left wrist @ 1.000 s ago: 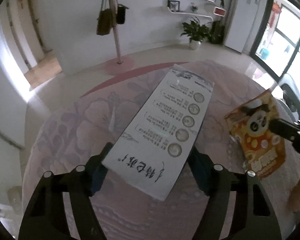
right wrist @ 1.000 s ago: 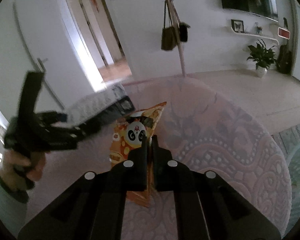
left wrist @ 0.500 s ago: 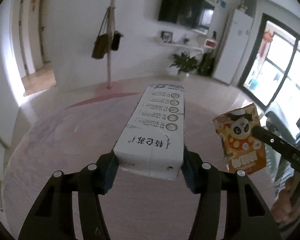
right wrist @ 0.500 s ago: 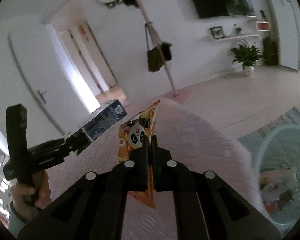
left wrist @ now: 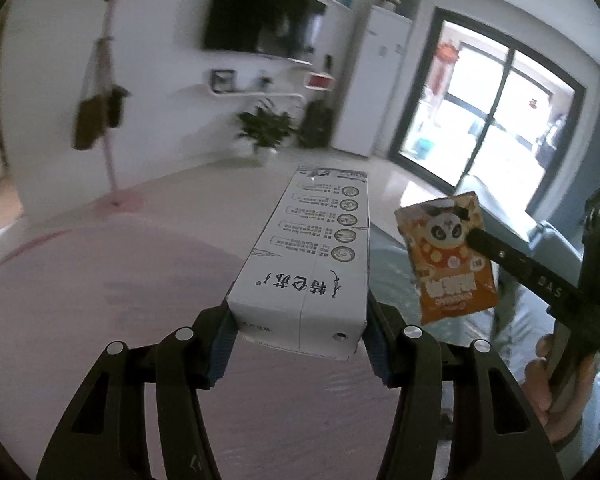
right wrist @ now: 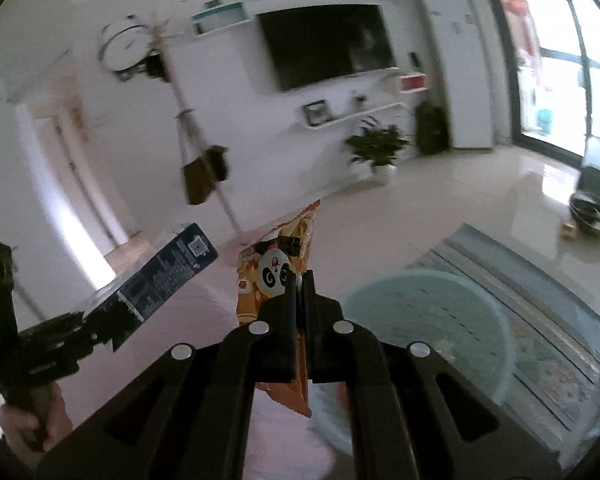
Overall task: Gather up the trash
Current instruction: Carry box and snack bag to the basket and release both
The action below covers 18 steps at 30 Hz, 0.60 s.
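Left grip: the left gripper (left wrist: 298, 344) was clamped on the near end of a long white cardboard carton with printed text (left wrist: 312, 264), its blue pads pressed to both sides.
Right grip: the right gripper (right wrist: 298, 300) was pinched tight on a flat orange snack packet with a panda face (right wrist: 278, 276).
Change: a second earlier both items were low over the pink patterned tablecloth (left wrist: 80, 300); by this moment they had been lifted clear and swung to the person's right, the carton levelled out.
New in view: a round pale-teal plastic basin (right wrist: 424, 320) had come into sight on the floor beside the table, just right of and below the packet.
Contents: something pale lay in the basin, too blurred to identify.
Meaning: pickup looked finished for these two pieces; the carry toward the basin, likely the bin, was under way.
Remaining: both items were yet to be released.
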Each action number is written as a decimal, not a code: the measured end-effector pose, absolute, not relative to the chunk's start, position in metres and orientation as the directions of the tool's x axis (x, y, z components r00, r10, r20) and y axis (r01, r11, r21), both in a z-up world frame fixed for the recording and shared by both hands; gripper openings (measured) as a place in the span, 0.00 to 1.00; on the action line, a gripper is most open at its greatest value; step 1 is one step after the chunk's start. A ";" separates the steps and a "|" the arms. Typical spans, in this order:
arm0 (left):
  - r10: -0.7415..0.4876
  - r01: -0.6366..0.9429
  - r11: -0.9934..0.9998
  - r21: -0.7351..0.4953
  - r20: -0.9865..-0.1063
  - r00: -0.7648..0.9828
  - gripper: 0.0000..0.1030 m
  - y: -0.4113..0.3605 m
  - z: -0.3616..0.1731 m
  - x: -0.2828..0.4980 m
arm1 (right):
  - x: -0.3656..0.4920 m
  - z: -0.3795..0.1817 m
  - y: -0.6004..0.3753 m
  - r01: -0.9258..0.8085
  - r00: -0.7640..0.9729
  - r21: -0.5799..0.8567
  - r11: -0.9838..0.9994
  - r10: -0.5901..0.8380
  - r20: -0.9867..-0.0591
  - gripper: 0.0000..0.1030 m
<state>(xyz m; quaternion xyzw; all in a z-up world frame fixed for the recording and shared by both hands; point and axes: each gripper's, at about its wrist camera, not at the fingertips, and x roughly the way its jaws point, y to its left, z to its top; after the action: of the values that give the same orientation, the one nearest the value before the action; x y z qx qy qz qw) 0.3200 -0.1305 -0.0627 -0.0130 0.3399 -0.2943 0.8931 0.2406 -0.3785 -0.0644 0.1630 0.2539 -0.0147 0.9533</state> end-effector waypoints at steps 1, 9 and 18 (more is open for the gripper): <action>-0.545 0.528 0.817 -0.232 -0.608 0.578 0.52 -0.145 -0.068 0.321 | 0.239 -0.070 -0.391 0.148 0.862 0.299 0.943 0.025 -0.507 0.02; -0.570 0.565 0.782 -0.262 -0.666 0.481 0.52 -0.209 -0.103 0.340 | 0.247 -0.112 -0.435 0.307 0.786 0.249 0.919 -0.097 -0.610 0.02; -0.558 0.588 0.769 -0.250 -0.712 0.426 0.63 -0.239 -0.130 0.344 | 0.253 -0.134 -0.453 0.362 0.722 0.215 0.907 -0.127 -0.680 0.36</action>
<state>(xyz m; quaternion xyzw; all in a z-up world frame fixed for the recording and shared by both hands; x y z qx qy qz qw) 0.3445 -0.2390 -0.1297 0.0184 0.4145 -0.3393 0.8442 0.2532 -0.4530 -0.1343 0.1688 0.3477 -0.1340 0.9125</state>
